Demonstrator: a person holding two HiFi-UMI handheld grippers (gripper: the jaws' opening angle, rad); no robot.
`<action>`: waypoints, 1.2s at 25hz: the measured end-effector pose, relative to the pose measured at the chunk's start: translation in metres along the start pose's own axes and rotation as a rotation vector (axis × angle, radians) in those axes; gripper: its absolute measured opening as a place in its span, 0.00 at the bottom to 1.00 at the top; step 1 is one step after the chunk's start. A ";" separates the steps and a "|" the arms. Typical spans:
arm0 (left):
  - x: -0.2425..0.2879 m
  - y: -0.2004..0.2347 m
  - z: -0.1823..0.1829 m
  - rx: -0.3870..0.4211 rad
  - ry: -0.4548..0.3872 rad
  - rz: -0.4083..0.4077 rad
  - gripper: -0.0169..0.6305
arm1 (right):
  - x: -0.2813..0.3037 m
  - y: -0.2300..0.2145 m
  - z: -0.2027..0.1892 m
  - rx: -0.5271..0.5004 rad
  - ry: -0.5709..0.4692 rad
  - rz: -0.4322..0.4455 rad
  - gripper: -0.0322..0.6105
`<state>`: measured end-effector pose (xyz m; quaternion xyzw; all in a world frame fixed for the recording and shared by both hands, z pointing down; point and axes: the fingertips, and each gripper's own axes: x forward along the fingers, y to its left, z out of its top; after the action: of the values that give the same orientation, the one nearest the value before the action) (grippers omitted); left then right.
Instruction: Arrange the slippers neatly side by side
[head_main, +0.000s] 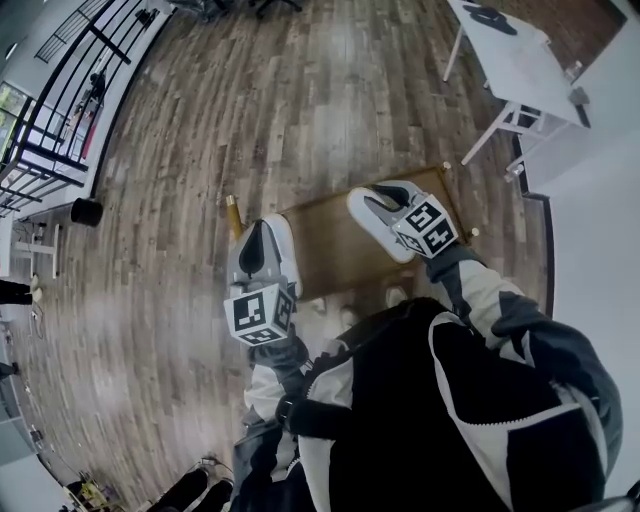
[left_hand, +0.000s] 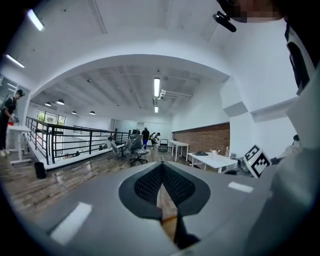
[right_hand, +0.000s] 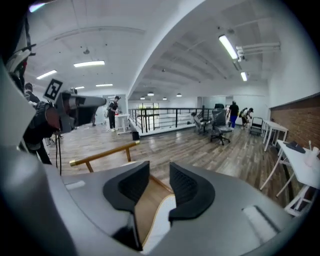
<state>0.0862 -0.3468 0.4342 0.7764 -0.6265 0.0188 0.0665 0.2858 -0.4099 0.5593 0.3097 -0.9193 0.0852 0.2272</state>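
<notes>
Wood-plank floor (head_main: 300, 110) of an open office, bounded by a black railing (head_main: 60, 110) on one side, with a white table (head_main: 520, 60) on the other.

Left gripper (left_hand: 161, 175): jaws closed pad to pad, nothing between them. Only a thin sliver of wood shows through the seam. It points out level across the room. In the head view it hangs just beside the left end of a low wooden board (head_main: 335, 250).

Right gripper (right_hand: 159, 172): jaws apart, pads pressing on nothing. The gap shows the board's surface and, lower down, the curved edge of a white slipper (right_hand: 161, 227) lying on the board (only this edge is in sight, so which way the slipper points cannot be told). The gripper tilts downward over the board's right end.

Beyond the right jaws, a wooden rail (right_hand: 105, 154) with a brass-coloured end stands past the board.

Marker cubes: left cube (head_main: 262, 313), right cube (head_main: 428, 226).

Two small pale shapes (head_main: 345, 316) sit at the board's near edge, too small to identify.

The person (head_main: 470, 400), in dark and pale sleeves, fills the lower part of the head view.
</notes>
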 end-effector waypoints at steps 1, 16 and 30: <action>0.000 0.000 -0.001 -0.008 0.001 -0.004 0.06 | 0.011 -0.002 -0.018 0.003 0.062 0.004 0.29; -0.025 -0.004 -0.023 -0.006 0.073 -0.084 0.06 | 0.074 -0.057 -0.214 0.096 0.695 -0.028 0.48; -0.043 0.007 -0.040 -0.039 0.120 -0.022 0.06 | 0.081 -0.040 -0.220 0.113 0.709 0.002 0.09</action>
<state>0.0721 -0.3011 0.4694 0.7791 -0.6132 0.0524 0.1190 0.3331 -0.4190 0.7926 0.2721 -0.7775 0.2385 0.5144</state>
